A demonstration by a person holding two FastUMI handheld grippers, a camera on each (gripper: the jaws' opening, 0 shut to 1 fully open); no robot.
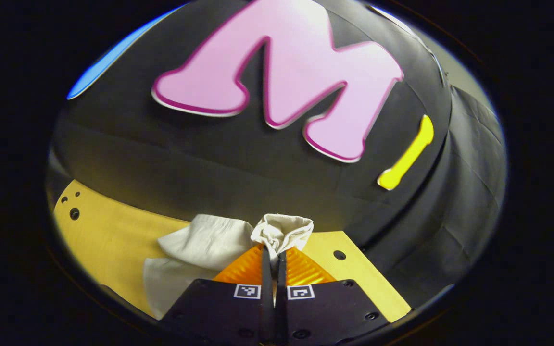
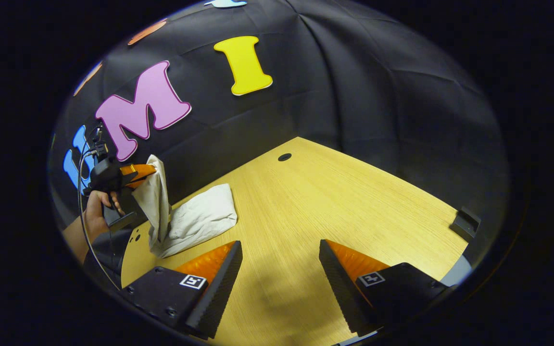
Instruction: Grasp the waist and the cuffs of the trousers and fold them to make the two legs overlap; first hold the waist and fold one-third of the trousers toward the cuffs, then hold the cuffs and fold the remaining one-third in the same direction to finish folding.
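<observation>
The off-white trousers (image 2: pixel 195 218) lie bunched at the table's left side in the right gripper view. One end of them is lifted off the wood. My left gripper (image 1: pixel 274 254) is shut on that bunched end of the trousers (image 1: pixel 282 231), cloth puffing out past its tips, the rest hanging down to its left. In the right gripper view the left gripper (image 2: pixel 149 171) shows at the far left, held by a hand (image 2: pixel 95 204), with the cloth draping down from it. My right gripper (image 2: pixel 281 250) stands open above bare wood, to the right of the trousers, nothing between its fingers.
The wooden table (image 2: pixel 334 202) has a round cable hole (image 2: pixel 284 157) near its far edge and a small dark block (image 2: pixel 465 223) at its right edge. Several small holes (image 1: pixel 74 213) mark the tabletop's left end. The black cloth wall stands close behind.
</observation>
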